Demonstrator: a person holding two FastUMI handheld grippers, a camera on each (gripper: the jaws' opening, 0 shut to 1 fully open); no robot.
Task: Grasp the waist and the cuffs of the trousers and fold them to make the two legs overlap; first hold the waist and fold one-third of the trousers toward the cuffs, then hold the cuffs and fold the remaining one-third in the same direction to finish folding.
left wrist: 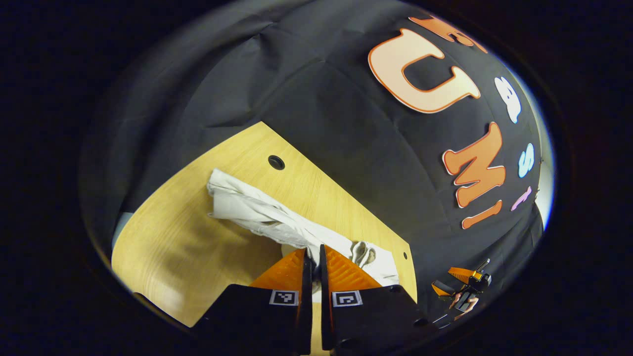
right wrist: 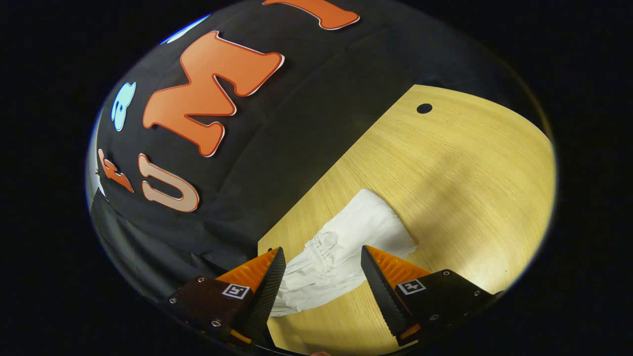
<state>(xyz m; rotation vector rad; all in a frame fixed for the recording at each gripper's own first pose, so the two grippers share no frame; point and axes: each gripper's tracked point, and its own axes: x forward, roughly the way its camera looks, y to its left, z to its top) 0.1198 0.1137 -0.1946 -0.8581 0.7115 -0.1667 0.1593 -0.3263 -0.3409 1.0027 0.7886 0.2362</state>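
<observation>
Trousers: lying on the counter, near its back edge by the booth wall. Left tool: at their near end. Right tool: straddling the gathered waist.

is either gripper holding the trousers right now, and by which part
The left gripper pinches the trousers along one edge near the gathered end. The right gripper is open, holding nothing.

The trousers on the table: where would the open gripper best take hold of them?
At the gathered waistband of the trousers, which lies between the right gripper's open fingers. Probably come straight down over that edge: its bunched ridge gives more to pinch than the flat cloth. The left gripper looks shut on fabric.
</observation>
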